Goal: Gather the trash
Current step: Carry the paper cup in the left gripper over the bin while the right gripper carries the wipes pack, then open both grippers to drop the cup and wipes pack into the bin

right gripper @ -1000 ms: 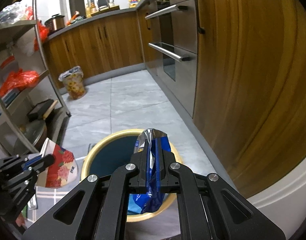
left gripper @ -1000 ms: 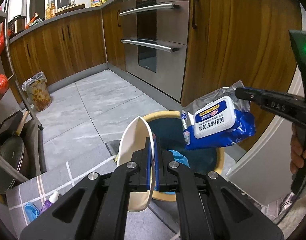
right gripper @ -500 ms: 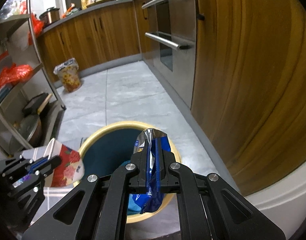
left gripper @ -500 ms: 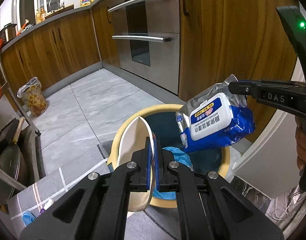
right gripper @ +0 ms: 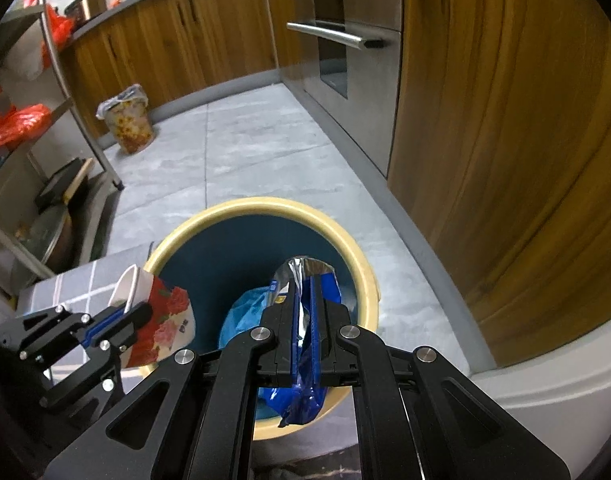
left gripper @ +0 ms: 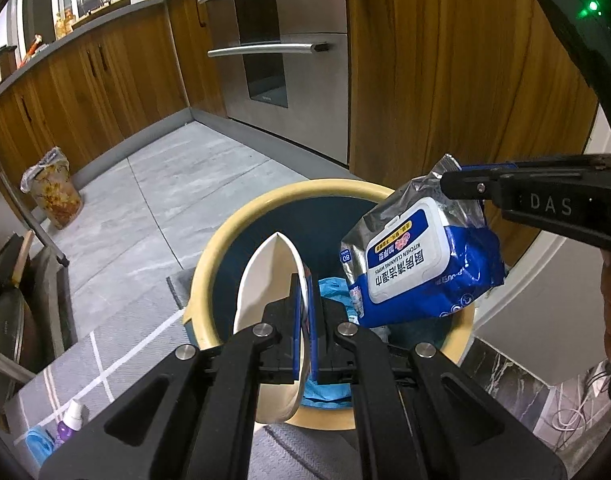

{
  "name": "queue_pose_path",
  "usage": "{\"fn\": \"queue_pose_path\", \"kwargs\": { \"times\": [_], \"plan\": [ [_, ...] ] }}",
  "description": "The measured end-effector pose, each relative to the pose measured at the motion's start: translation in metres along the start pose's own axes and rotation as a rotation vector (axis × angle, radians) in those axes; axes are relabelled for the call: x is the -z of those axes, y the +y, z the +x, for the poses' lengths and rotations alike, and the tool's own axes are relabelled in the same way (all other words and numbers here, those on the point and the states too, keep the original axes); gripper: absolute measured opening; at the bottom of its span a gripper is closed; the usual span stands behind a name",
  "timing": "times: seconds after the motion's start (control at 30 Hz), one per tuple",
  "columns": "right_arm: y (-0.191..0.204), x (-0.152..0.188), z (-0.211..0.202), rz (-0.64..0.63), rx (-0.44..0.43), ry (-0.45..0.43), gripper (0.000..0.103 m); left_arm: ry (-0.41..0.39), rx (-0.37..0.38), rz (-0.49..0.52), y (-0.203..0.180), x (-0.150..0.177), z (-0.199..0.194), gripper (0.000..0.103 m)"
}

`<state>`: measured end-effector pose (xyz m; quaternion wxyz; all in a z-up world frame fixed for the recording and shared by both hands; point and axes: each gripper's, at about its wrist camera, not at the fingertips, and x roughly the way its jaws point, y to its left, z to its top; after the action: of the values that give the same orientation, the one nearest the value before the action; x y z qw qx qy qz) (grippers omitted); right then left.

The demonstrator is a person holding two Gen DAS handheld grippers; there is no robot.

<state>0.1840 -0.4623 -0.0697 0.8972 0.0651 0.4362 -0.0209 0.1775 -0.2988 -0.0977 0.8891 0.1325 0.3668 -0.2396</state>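
Observation:
My left gripper [left gripper: 304, 280] is shut on the rim of a white paper bowl [left gripper: 265, 276] with a red flower print outside [right gripper: 161, 320], held over the near-left rim of a round bin. The bin [left gripper: 241, 216] has a cream rim, a dark blue inside and blue trash [left gripper: 333, 288] at the bottom; it also shows in the right wrist view [right gripper: 265, 204]. My right gripper [right gripper: 304, 284] is shut on the foil edge of a blue wet-wipes pack [left gripper: 417, 264], which hangs over the bin's right side [right gripper: 305, 392].
Wooden cabinets [left gripper: 445, 80] and a steel oven [left gripper: 281, 40] stand close behind the bin. A small lined waste bin [right gripper: 127, 120] stands far left on the grey tile floor. A metal shelf rack [right gripper: 45, 184] with pans is at left. A grey checked mat [left gripper: 117, 360] holds a small bottle [left gripper: 69, 424].
Both grippers have moved forward and down over the bin with their loads still held. The bin now sits larger and more central in both views.

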Motion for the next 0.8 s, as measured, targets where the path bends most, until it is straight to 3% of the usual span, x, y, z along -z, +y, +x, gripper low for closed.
{"fn": "queue_pose_path", "kwargs": {
  "times": [0.5,0.63,0.8],
  "plan": [
    [0.005,0.001,0.006,-0.019,0.016,0.008,0.008,0.025,-0.011,-0.031,0.004,0.003,0.006,0.007],
    [0.006,-0.002,-0.001,-0.008,0.004,-0.016,0.011,0.012,-0.024,-0.046,0.008,0.004,0.000,0.023],
    [0.008,-0.004,-0.010,-0.002,0.001,-0.037,0.013,-0.009,-0.038,-0.058,0.013,0.006,-0.014,0.033]
  ]
}}
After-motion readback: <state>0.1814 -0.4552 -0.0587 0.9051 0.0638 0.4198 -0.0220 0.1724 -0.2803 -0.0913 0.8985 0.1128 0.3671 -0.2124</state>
